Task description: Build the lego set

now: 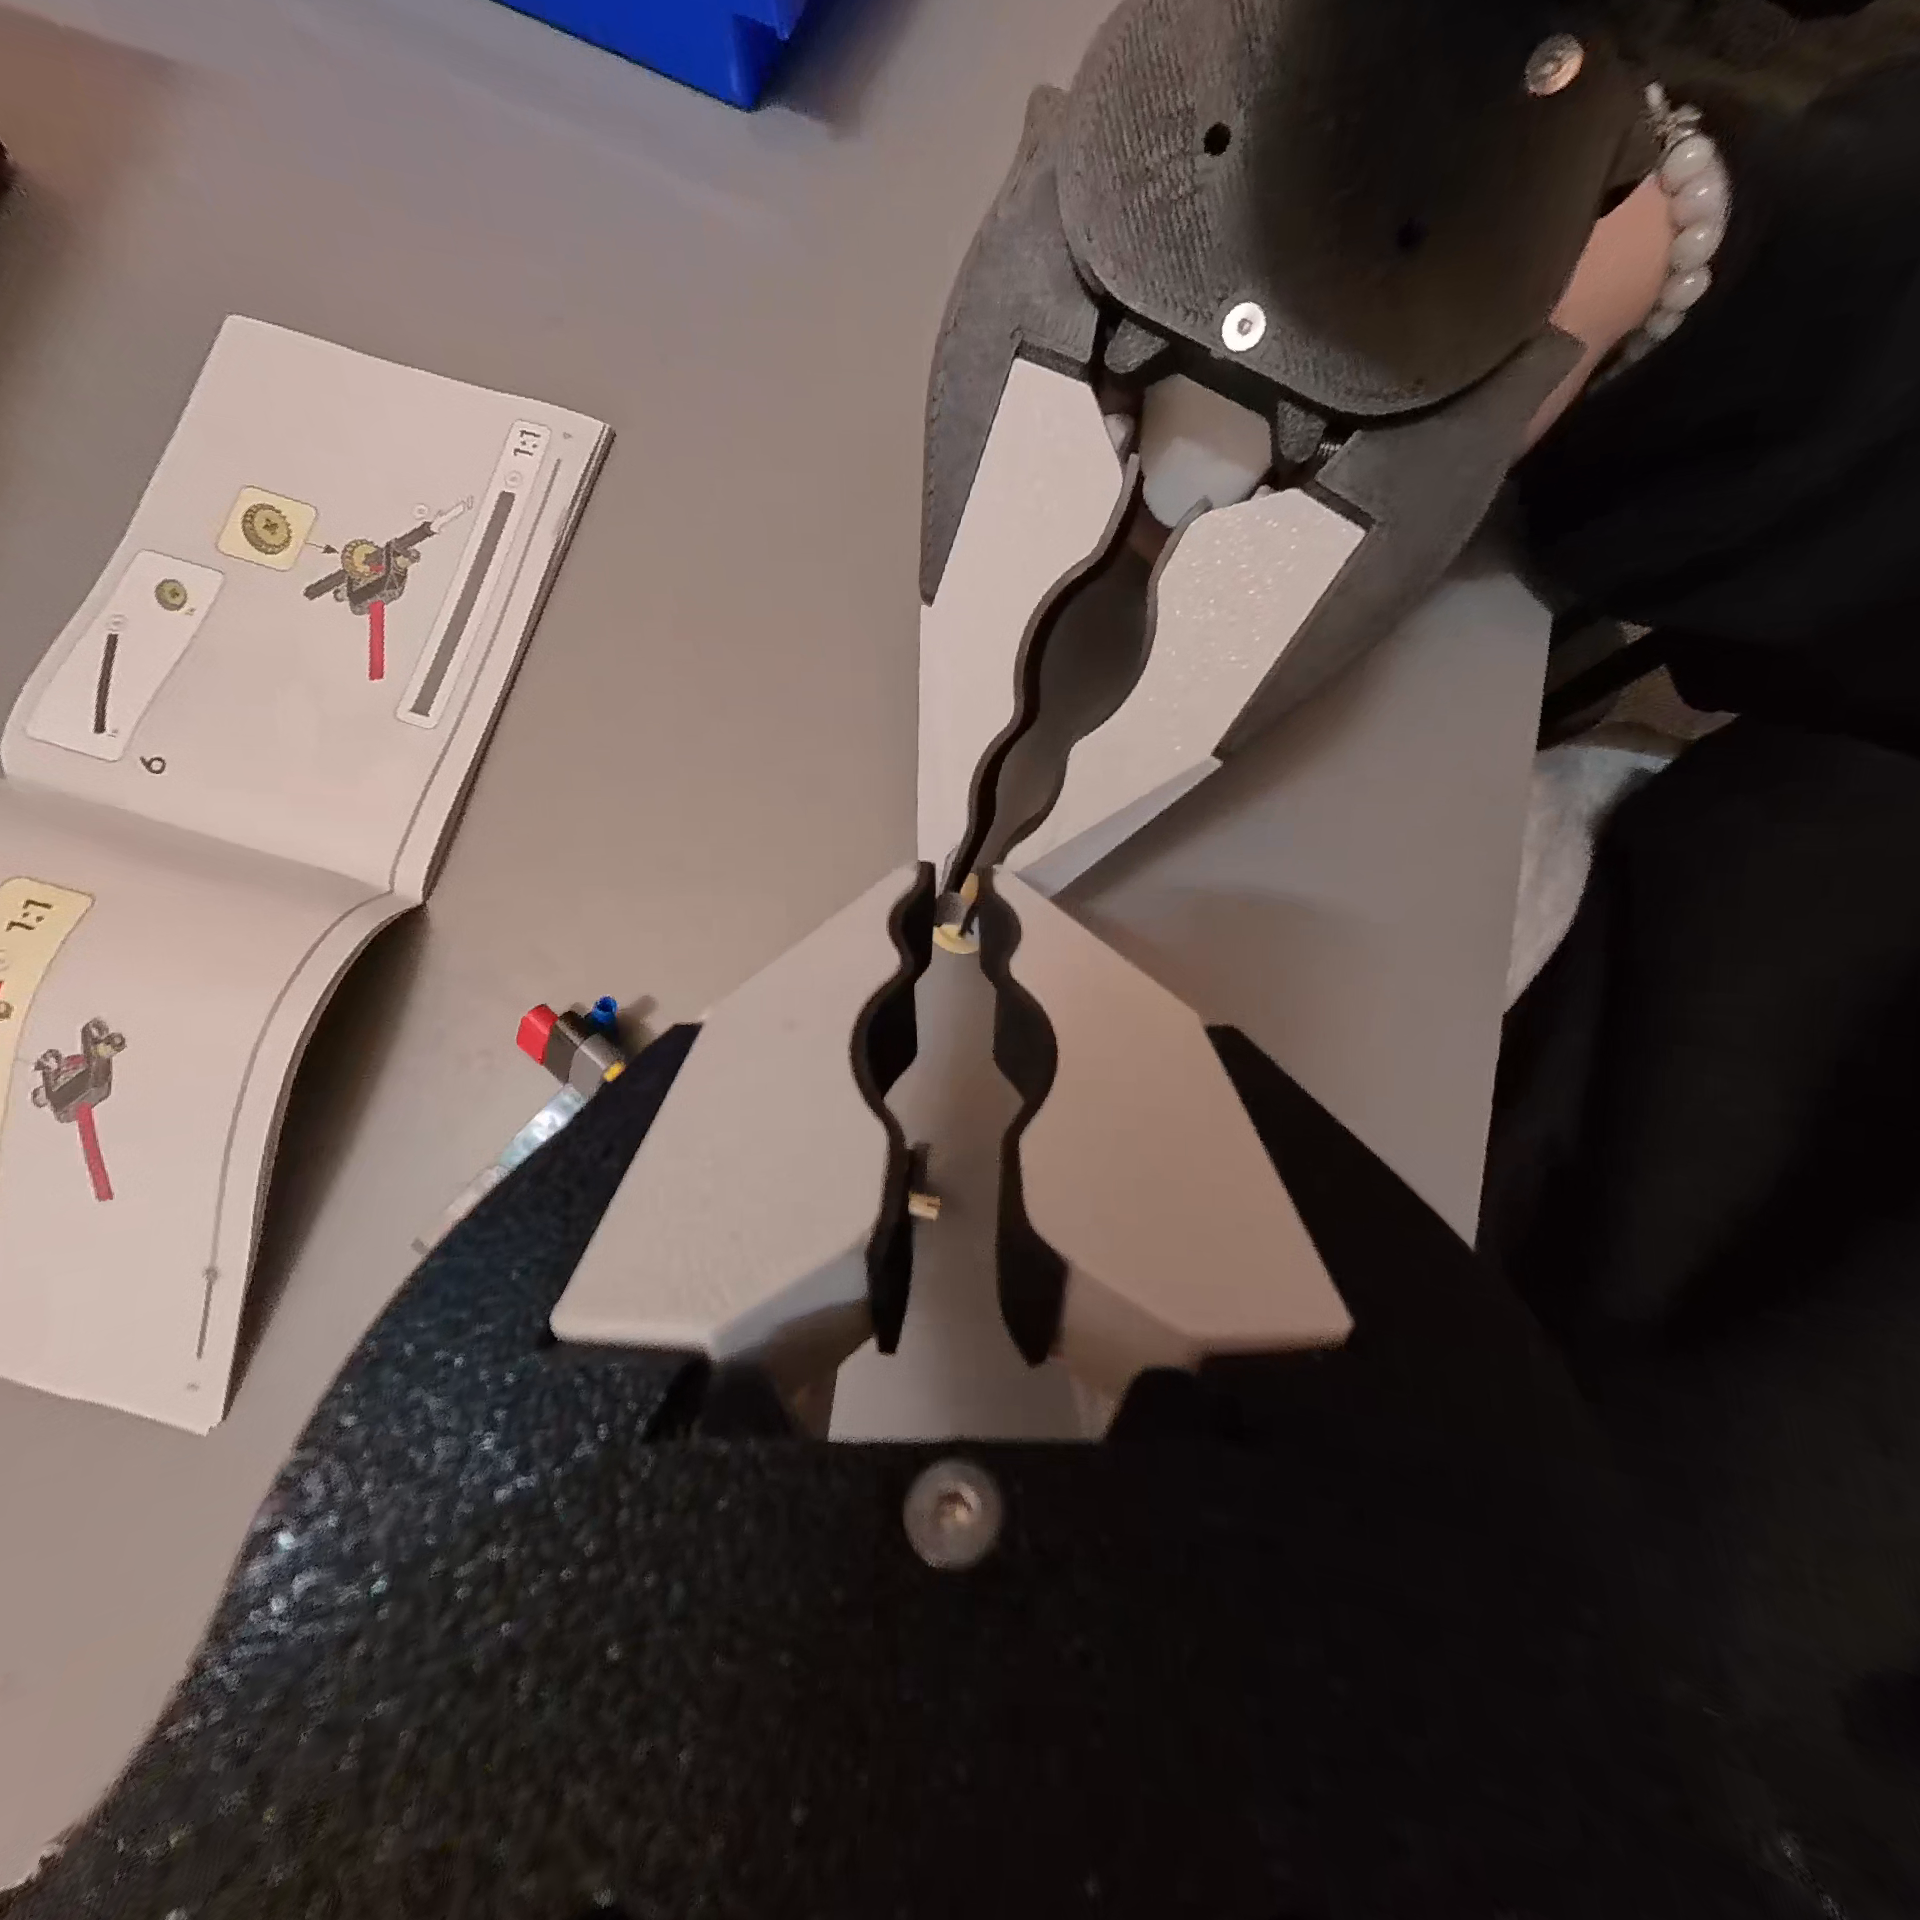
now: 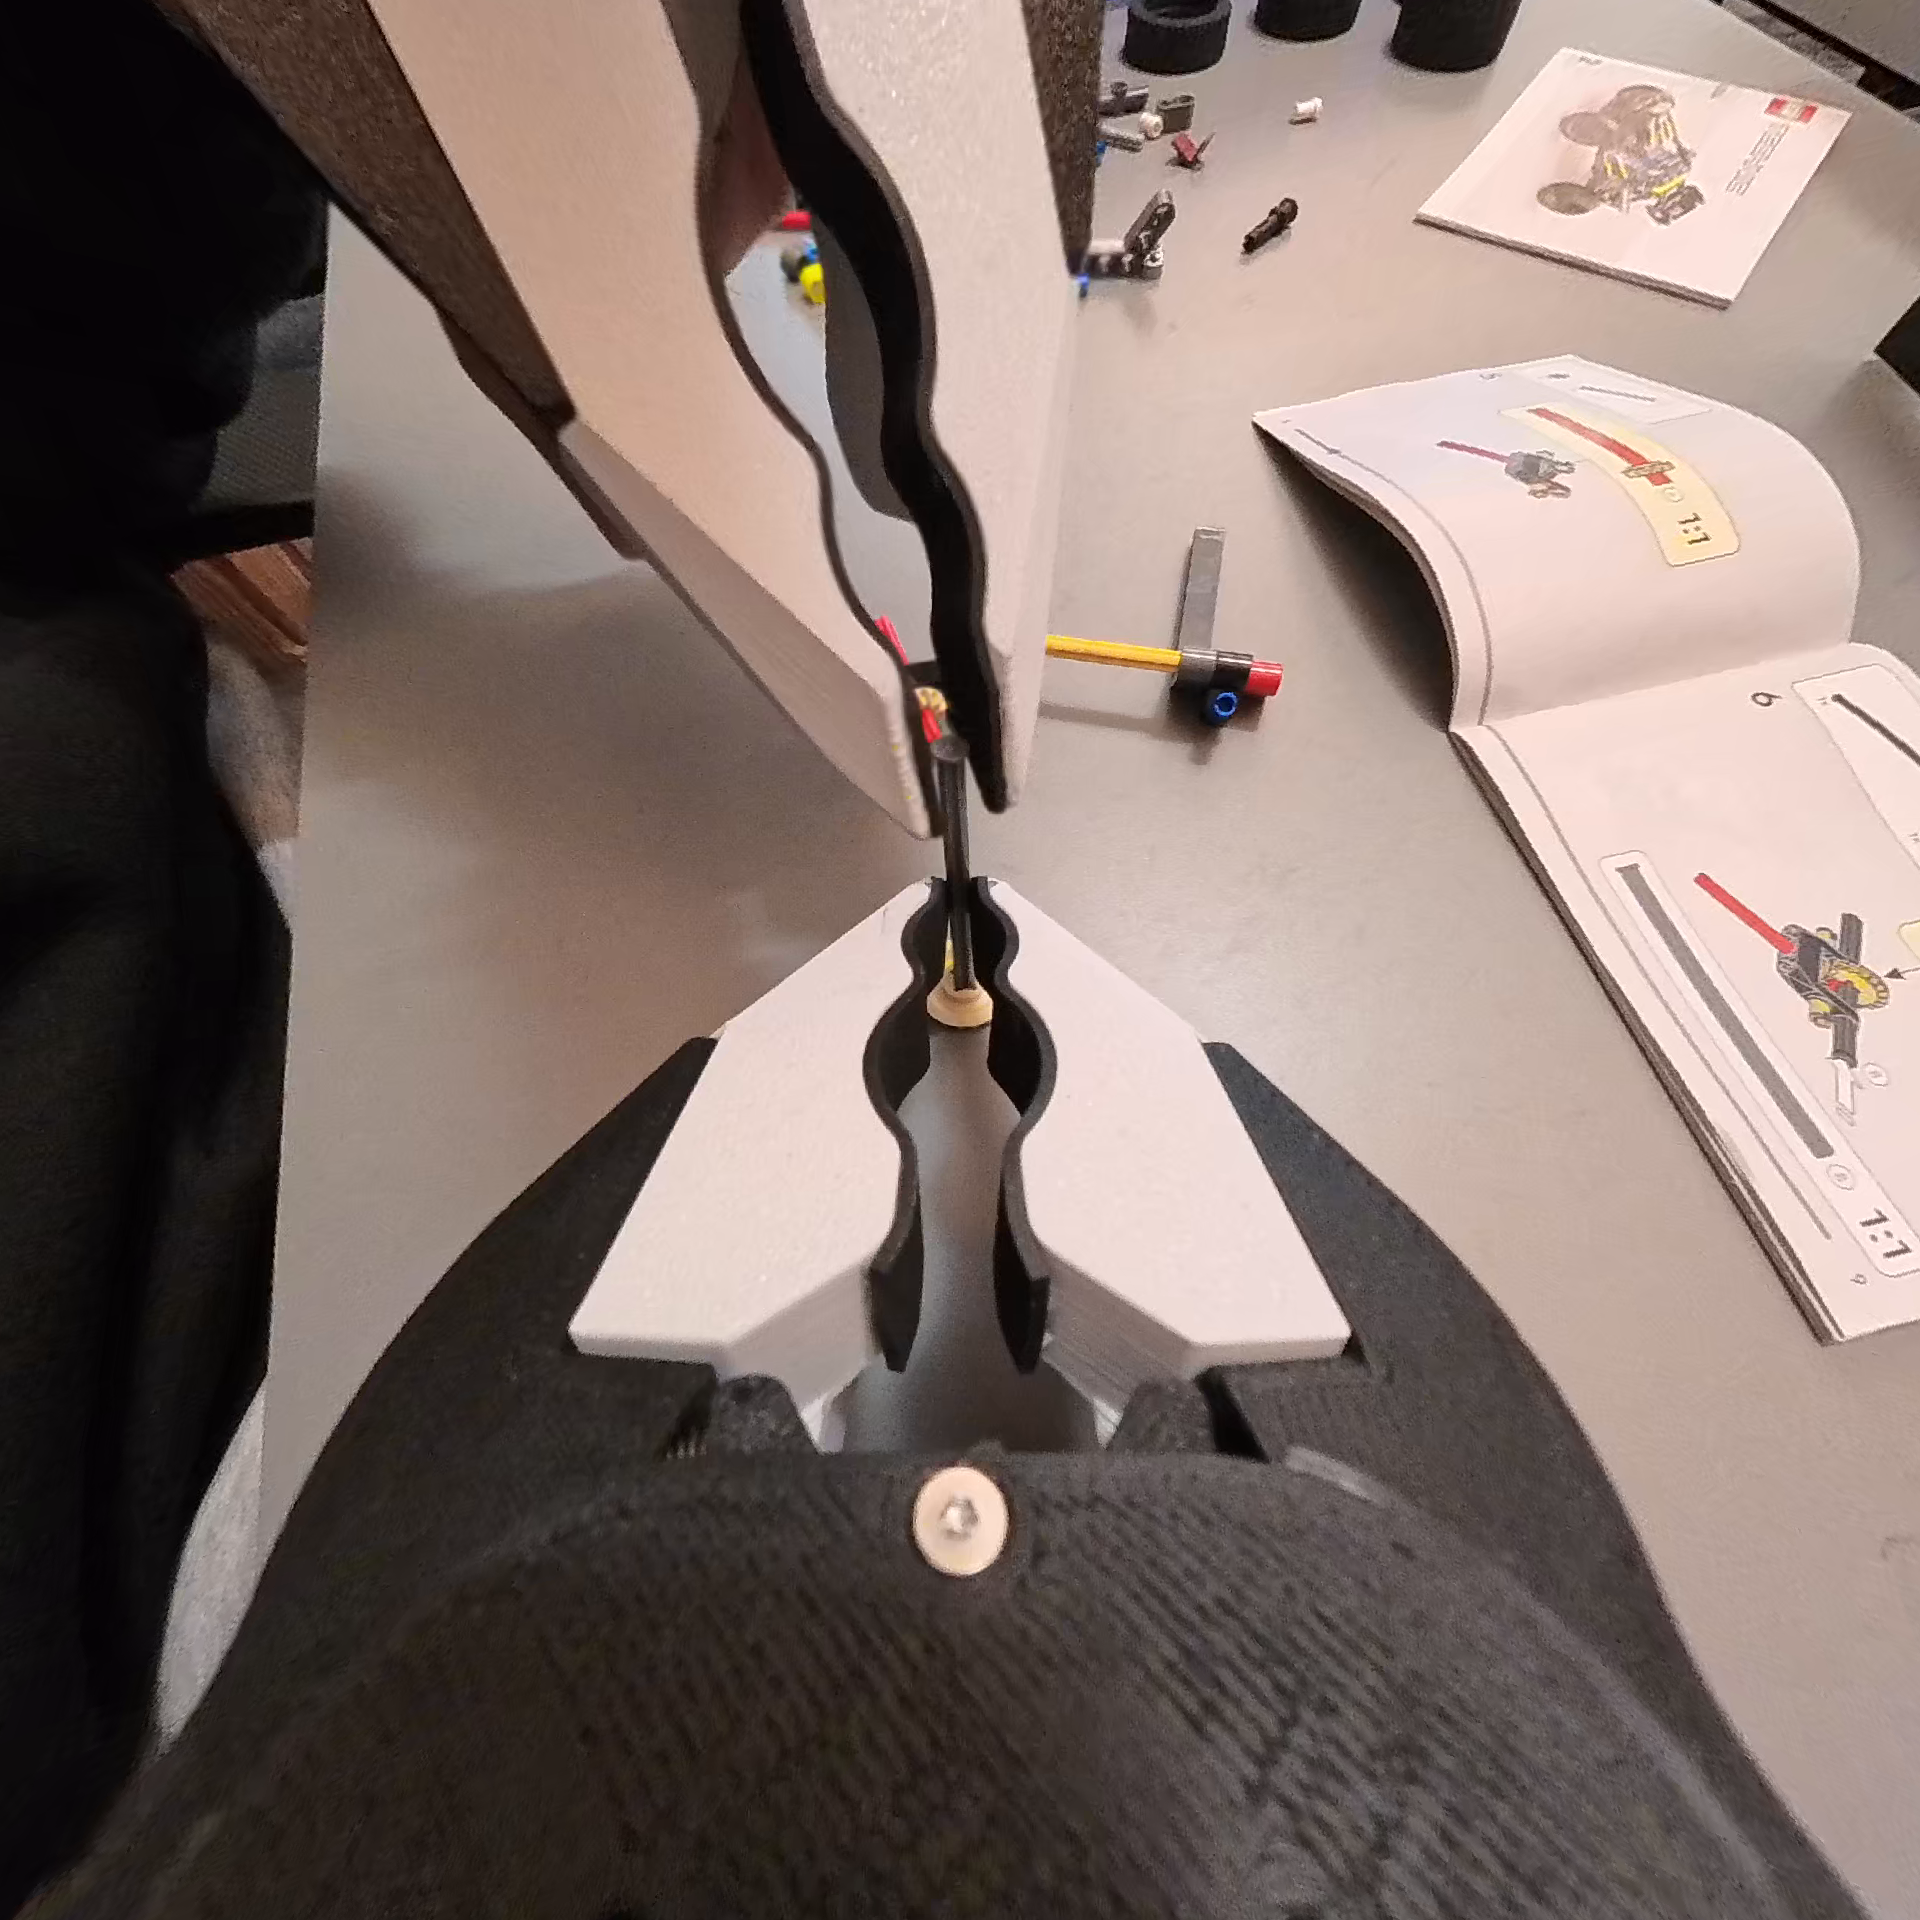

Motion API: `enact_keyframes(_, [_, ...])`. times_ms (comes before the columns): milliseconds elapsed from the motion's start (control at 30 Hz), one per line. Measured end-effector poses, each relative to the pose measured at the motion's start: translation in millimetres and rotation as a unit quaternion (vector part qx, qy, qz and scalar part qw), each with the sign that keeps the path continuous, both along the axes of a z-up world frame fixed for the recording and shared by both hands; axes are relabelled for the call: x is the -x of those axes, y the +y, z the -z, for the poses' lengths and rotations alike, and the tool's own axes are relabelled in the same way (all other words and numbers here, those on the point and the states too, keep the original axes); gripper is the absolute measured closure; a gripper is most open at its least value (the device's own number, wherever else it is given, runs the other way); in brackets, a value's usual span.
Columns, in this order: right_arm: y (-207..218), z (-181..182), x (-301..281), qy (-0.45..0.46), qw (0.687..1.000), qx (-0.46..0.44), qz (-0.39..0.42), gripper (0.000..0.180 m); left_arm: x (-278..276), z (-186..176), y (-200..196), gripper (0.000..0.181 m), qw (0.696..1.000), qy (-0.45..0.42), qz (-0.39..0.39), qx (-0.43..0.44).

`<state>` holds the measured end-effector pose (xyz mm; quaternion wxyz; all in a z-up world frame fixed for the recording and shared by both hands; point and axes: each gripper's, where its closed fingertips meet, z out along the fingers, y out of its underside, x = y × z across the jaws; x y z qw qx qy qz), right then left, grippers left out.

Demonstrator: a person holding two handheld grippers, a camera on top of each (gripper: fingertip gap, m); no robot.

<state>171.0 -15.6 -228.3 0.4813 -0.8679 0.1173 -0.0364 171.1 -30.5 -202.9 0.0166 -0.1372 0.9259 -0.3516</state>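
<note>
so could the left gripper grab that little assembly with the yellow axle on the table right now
Probably not yet: the left gripper is shut on a small lego piece joined to the black axle. The table assembly lies unobstructed, but the fingers are occupied.

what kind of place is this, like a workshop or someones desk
Probably a desk or worktable set up for a toy build, not a workshop: a plain grey tabletop with an open instruction booklet, loose small building parts, black tyres and a blue bin.

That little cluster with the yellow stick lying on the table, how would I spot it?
Start at the open instruction booklet on the grey table. Beside its curled page lies the small assembly: a yellow rod entering a dark block with a red tip, alone there, unlike the parts scattered farther back.
</note>
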Motion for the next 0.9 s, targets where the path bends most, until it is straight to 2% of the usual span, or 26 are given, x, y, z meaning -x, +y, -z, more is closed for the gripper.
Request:
enact_keyframes(433, [-1.0,0.6,1.7,0.007,1.0,0.001,-0.005,0.177,1.8,2.7,-1.7,0.178,0.999,-0.026,0.024,-0.029])
enact_keyframes(567, [-4.3,11.6,2.9,0.013,0.999,0.035,-0.008,0.176,5.6,3.1,-5.9,0.178,0.997,-0.026,0.05,-0.049])
enact_keyframes(667, [-7.3,19.9,2.4,-0.011,0.998,0.068,-0.012,0.177,5.5,3.1,-8.8,0.178,0.997,-0.021,0.056,-0.046])
enact_keyframes(900, [-10.9,19.1,4.3,0.01,0.998,0.06,-0.016,0.175,4.4,3.3,-8.5,0.178,0.998,-0.004,0.057,-0.027])
